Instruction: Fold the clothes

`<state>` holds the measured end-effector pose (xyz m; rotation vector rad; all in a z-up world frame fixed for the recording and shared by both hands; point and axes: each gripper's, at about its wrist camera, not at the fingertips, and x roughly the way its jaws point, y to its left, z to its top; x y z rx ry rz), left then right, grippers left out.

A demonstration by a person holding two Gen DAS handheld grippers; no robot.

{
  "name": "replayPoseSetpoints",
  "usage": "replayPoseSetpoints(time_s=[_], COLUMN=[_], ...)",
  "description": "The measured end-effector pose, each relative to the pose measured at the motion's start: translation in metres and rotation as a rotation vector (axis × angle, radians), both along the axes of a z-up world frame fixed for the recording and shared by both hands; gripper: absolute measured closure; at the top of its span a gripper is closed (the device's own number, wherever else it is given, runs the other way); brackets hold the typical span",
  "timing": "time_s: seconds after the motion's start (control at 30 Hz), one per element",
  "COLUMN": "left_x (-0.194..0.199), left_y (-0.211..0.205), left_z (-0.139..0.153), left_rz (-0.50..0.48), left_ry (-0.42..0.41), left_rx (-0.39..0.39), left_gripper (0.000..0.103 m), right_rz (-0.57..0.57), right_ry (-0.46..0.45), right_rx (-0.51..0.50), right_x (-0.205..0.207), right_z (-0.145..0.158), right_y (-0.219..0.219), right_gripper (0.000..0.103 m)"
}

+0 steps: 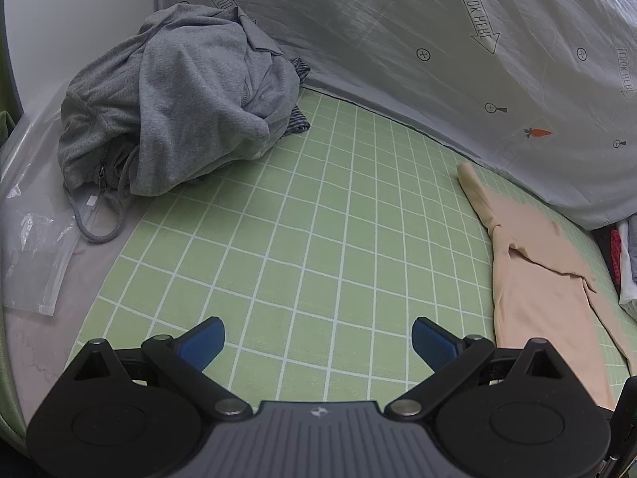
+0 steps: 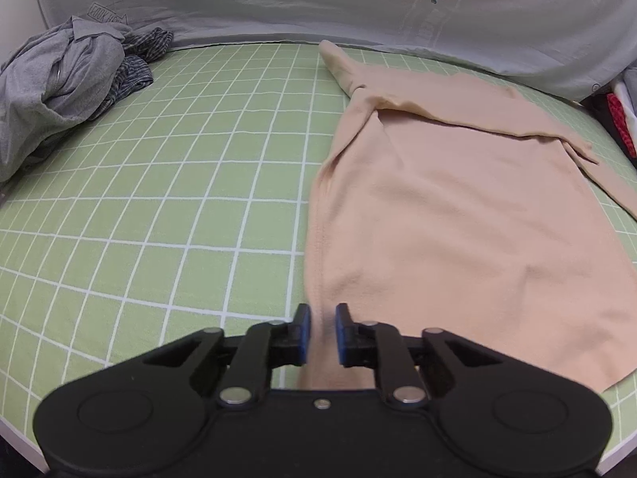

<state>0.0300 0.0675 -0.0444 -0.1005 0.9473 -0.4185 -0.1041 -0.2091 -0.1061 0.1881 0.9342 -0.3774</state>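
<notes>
A peach long-sleeved garment (image 2: 438, 207) lies flat on the green checked sheet (image 2: 179, 199), one sleeve folded across its chest. My right gripper (image 2: 323, 312) is shut on the garment's near left edge, with the cloth pinched between the blue pads. The left wrist view has the same peach garment (image 1: 537, 279) at the right. My left gripper (image 1: 316, 324) stands open over bare green checked sheet (image 1: 298, 219), left of the garment, with nothing between its fingers.
A crumpled grey zip hoodie (image 1: 179, 103) lies at the far left on a dark striped garment (image 2: 139, 67). Grey bedding with a carrot print (image 1: 438, 40) rises along the back. A clear plastic bag (image 1: 32, 239) lies left. Red and black clothes (image 2: 617, 119) sit far right.
</notes>
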Motion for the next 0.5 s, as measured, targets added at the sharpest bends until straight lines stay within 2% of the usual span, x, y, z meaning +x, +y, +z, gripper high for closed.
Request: replayPoseSetpoints(time_s=[0.27,0.4,0.5], left_x=[-0.013,-0.028,-0.044], left_y=[-0.036,-0.073,-0.1], left_z=[0.009,0.011,0.01], left_rz=[0.019,0.005,-0.018], left_ry=[-0.019,-0.017,-0.015], left_rx=[-0.039,-0.047,-0.022], left_gripper=[0.003,0.003,0.003], right_rz=[0.029,-0.008,-0.074], right_ry=[-0.163,-0.174,-0.167], right_rx=[0.041,0.052,0.088], right_x=[-0.031,-0.053,-0.069], right_z=[0.035,0.043,0.04], right_y=[-0.034,-0.075,-0.113], right_gripper=[0.101,0.101,0.101])
